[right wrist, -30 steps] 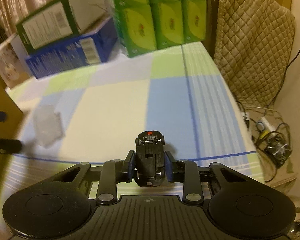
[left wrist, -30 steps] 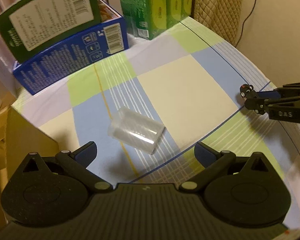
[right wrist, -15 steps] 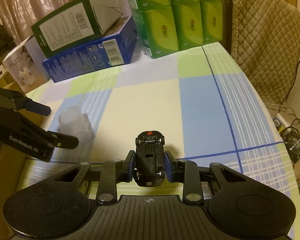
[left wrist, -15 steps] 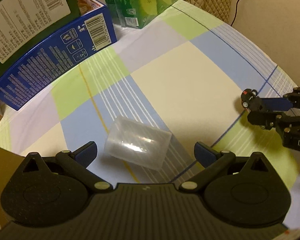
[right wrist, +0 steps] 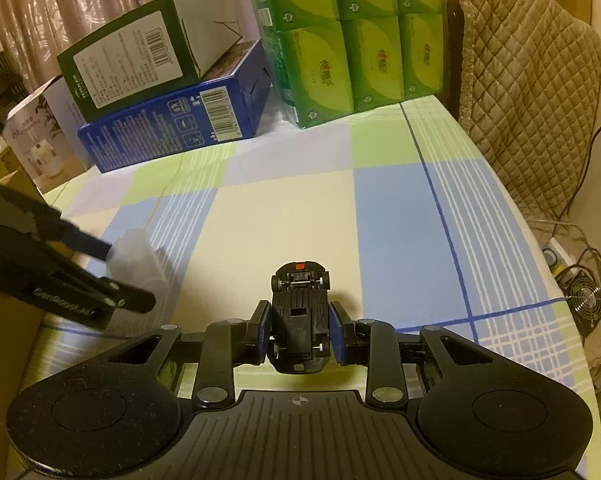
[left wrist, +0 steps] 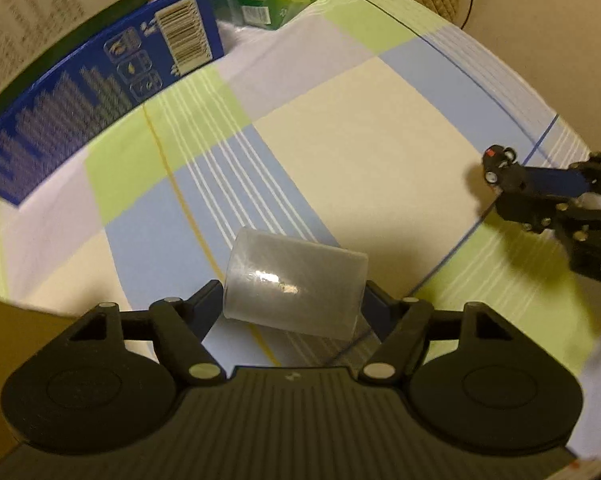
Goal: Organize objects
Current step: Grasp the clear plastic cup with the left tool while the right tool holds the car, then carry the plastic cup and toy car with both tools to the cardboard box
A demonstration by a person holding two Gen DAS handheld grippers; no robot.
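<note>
On the checked worktop (right wrist: 284,216), your left claw (left wrist: 292,304) has closed in around the clear plastic cup (left wrist: 296,286) over the last second: a moment ago its fingers stood wide with the cup lying ahead of them, and now they press against both ends of it. The cup lies on its side at about 9 o'clock from your right claw (right wrist: 298,338). That claw has not changed; it stays clamped on the black toy car (right wrist: 300,312), underside up. I judge both things are now in hand and ready to carry. At 12 o'clock stand the green tissue packs (right wrist: 340,40), at 11 o'clock the blue box (right wrist: 172,128) under a dark green box (right wrist: 140,56), at 2 o'clock a quilted chair back (right wrist: 532,92).
</note>
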